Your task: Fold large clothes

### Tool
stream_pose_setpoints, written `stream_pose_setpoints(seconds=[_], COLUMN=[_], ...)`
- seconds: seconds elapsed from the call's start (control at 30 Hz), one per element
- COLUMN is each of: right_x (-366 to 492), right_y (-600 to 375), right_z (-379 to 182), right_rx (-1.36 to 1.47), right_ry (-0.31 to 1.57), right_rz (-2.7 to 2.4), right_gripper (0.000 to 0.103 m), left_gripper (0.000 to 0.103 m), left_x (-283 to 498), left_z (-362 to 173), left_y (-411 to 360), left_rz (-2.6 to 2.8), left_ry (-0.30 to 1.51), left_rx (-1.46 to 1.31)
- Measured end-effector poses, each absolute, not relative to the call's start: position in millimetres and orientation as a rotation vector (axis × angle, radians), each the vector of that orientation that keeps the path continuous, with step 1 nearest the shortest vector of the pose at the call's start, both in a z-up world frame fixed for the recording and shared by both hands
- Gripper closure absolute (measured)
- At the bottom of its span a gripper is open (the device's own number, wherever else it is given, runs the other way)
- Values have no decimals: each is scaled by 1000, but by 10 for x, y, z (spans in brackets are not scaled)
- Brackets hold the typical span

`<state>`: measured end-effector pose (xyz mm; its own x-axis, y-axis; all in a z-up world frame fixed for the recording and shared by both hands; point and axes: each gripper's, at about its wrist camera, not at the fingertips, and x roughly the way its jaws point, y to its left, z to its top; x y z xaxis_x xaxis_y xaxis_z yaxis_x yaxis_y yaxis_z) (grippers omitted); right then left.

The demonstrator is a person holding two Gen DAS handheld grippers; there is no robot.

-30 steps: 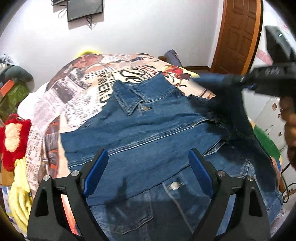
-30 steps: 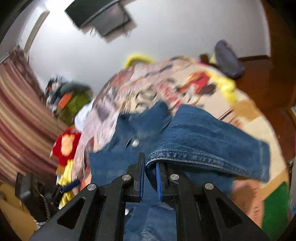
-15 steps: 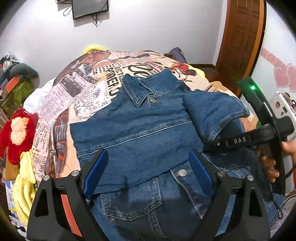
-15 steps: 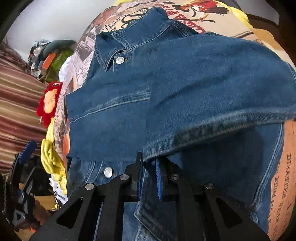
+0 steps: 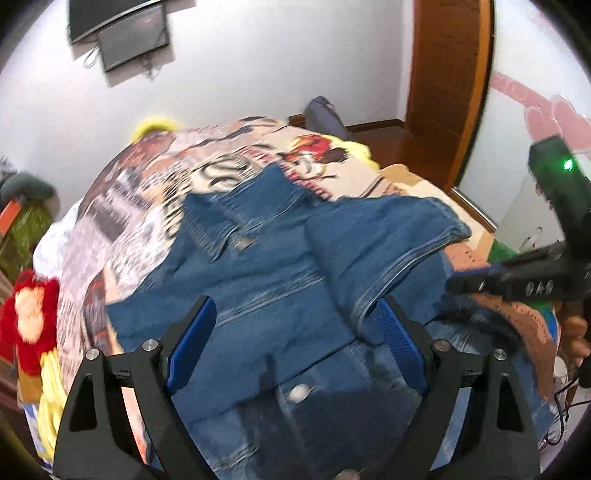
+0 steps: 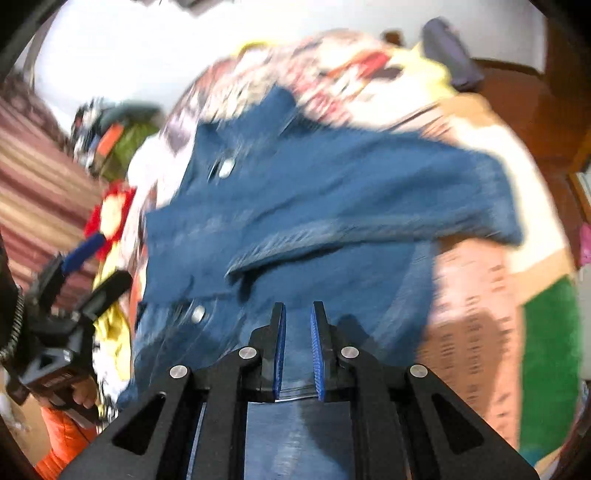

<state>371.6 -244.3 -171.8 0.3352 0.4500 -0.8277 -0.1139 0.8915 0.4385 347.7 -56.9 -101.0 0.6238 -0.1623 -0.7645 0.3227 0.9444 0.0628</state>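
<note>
A blue denim jacket (image 5: 258,288) lies front up on the printed bedspread (image 5: 221,166), collar away from me. Its right sleeve (image 5: 376,236) is folded across the chest, with the cuff end near my left gripper's right finger. My left gripper (image 5: 295,306) hovers open above the jacket's lower front and holds nothing. My right gripper (image 5: 452,286) is at the jacket's right edge, apart from the cuff. In the right wrist view the right gripper (image 6: 297,306) is shut to a narrow slit over the jacket (image 6: 295,184), below the sleeve (image 6: 406,192). I see no cloth rising from its tips. The left gripper (image 6: 114,258) shows at the left.
A red plush toy (image 5: 29,314) and yellow cloth lie off the bed's left side. A wooden door (image 5: 450,74) stands at the back right, and a screen (image 5: 122,33) hangs on the wall. A hand (image 5: 576,339) holds the right gripper. Both views are motion-blurred.
The sleeve was carried from the right and now lies across the jacket's front. The right gripper, which held its cuff, has drawn back to the jacket's right edge. The left gripper stayed open.
</note>
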Motion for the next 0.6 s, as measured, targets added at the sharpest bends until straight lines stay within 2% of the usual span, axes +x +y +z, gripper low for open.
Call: stream_pose_setpoints(seconds=[0.2,0.43,0.6], right_x=[3708,3719,3788], right_y=[-3092,-3506,-3430], right_z=[-1540,-1762,-1982], right_rx=[308,355,377], right_ry=[1074,1107,1155], right_rz=[207,152,174], right_gripper=[94,94,94], left_gripper=[14,14,31], left_x=[3780,4114,4301], left_z=[-1119,-1662,-2039], left_y=[-1131,-1758,-1839], left_rz=[-368,-469,-432], left_ry=[892,1016,1066], left_rx=[262,411,468])
